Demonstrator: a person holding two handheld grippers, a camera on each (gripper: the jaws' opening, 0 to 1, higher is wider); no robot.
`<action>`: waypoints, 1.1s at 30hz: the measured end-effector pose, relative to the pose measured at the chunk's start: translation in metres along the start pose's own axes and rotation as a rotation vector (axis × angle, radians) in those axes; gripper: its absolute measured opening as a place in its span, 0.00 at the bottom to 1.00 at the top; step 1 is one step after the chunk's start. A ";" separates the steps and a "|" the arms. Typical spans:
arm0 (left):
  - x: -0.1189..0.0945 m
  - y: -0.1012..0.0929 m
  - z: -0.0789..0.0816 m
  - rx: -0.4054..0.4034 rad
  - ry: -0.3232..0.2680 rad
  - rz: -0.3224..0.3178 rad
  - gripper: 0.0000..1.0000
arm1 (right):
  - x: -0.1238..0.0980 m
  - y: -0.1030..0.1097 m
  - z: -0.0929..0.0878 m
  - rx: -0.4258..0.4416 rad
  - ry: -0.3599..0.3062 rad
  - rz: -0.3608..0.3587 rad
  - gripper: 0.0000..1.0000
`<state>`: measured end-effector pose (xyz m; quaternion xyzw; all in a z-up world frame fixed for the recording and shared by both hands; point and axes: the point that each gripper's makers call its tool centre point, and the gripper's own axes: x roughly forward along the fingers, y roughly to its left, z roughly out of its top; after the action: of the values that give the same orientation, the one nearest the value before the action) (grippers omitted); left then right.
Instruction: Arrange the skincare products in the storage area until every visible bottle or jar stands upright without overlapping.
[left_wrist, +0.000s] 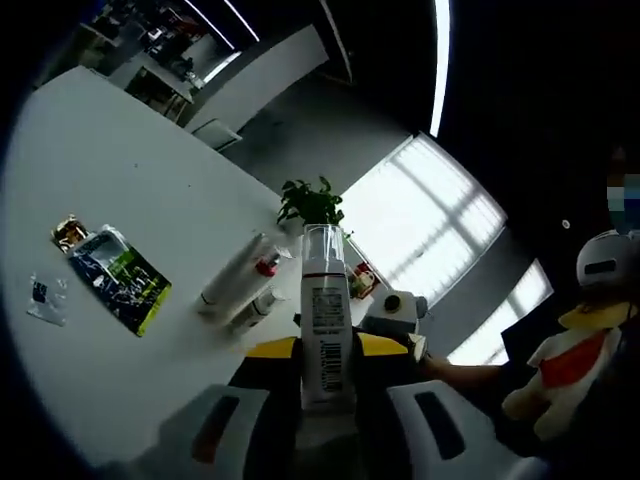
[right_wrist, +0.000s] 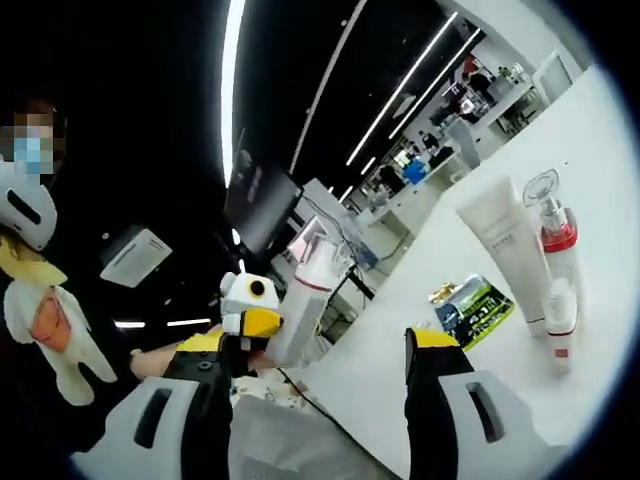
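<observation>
Left gripper (left_wrist: 322, 400) clamps upright clear-capped bottle (left_wrist: 325, 330) above white table (left_wrist: 130, 170). Right gripper (right_wrist: 318, 385) w/ jaws apart, nothing betw. White tube (right_wrist: 505, 250), red-collared pump bottle (right_wrist: 553, 230) & small bottle (right_wrist: 560, 320) lie together on table; foil packet (right_wrist: 470, 305) near.

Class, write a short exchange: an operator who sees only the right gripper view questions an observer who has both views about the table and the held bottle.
Operator: Does anything lie past the sachet?
Observer: Yes, a small clear packet lies near it on the table, apart from it.
Operator: How does the bottle sit in the left hand-held gripper?
Observer: It sits centred between the jaws, with its printed label facing that camera.
</observation>
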<state>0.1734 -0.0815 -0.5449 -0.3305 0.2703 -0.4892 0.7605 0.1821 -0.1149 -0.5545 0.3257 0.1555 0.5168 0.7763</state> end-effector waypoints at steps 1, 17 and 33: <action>0.001 -0.005 0.000 0.000 0.001 -0.020 0.17 | 0.002 0.001 0.001 0.011 -0.004 0.007 0.68; 0.010 -0.038 -0.018 -0.004 0.076 -0.169 0.17 | 0.017 0.032 0.017 0.111 -0.069 0.133 0.36; 0.014 -0.029 -0.003 0.074 0.001 -0.124 0.16 | 0.014 0.028 0.034 0.024 -0.104 0.001 0.20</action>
<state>0.1599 -0.1039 -0.5255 -0.3179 0.2315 -0.5452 0.7403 0.1875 -0.1070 -0.5094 0.3613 0.1210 0.4977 0.7792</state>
